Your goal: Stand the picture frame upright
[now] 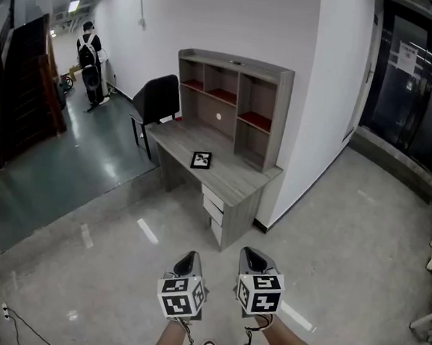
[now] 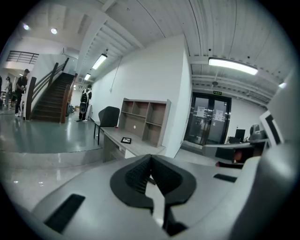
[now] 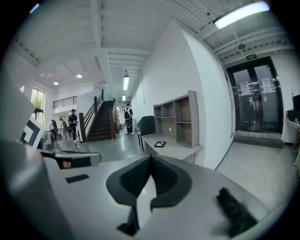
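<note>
- While you are standing back from the desk (image 1: 230,180), the picture frame (image 1: 200,160) is lying flat, face up, on the open desktop, roughly midway along it and in front of the shelf unit (image 1: 233,102).
- Dark border, pale picture inside. It is looking nearly square from here, so I cannot tell which side is the long one. Its edges are sitting slightly askew to the desk's front edge.
- Your left gripper (image 1: 186,264) is hanging low in the head view with its jaws clenched together on nothing, tips aiming toward the desk.
- Your right gripper (image 1: 253,258) is riding just beside it, jaws likewise pressed together and empty.
- Both grippers are sitting well apart from the frame, which is showing small and distant in the left gripper view (image 2: 126,139) and the right gripper view (image 3: 160,144).
- Pale floor (image 1: 117,272) is stretching between you and the desk, with a white strip (image 1: 148,231) lying on it.
- Drawers (image 1: 213,205) are facing you at the desk's near end.
- A dark chair (image 1: 156,99) is standing at the far end of the desk, against the wall (image 1: 237,19).
- A person (image 1: 90,52) is standing far off on the glossy darker floor, near a staircase (image 1: 28,84).
- Glass doors (image 1: 419,88) are filling the right side.
</note>
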`<state>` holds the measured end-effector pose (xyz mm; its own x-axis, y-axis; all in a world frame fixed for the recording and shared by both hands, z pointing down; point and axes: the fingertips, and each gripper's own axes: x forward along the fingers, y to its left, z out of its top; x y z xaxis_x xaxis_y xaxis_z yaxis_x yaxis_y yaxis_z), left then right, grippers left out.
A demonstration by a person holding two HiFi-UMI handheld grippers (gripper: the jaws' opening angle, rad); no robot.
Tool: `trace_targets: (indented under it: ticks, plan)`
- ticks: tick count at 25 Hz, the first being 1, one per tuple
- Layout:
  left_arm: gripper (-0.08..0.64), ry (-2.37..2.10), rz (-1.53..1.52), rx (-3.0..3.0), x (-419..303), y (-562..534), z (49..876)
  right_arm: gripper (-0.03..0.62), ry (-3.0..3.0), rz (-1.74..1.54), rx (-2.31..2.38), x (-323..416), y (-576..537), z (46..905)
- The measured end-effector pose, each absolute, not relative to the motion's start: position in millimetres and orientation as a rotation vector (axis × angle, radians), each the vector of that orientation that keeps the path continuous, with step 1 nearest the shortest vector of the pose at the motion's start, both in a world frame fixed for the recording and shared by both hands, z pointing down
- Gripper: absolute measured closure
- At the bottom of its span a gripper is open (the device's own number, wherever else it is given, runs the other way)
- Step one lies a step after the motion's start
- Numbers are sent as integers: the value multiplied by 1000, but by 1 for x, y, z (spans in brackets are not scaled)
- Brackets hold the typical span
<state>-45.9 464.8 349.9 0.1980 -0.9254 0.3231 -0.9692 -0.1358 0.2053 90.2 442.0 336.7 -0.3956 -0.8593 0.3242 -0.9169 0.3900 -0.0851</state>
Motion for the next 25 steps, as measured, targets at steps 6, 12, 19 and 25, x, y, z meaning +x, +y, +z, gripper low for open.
trace_targets:
  ticks: [6,12,19,25]
  plan:
    - [548,-1753,158,2134,-59,453,353,560,-2425,410,1618,82,436,339]
    - [548,-1727,175,2142,-64,448,359,560,-2396,458,1637,79,434,346]
    - [548,-1721,155,2127,-73,438,366,560,-2374,468,1628,75,424,354]
    - [548,-1723,155,2125,-77,422,365,560,-2361,472,1628,75,407,357]
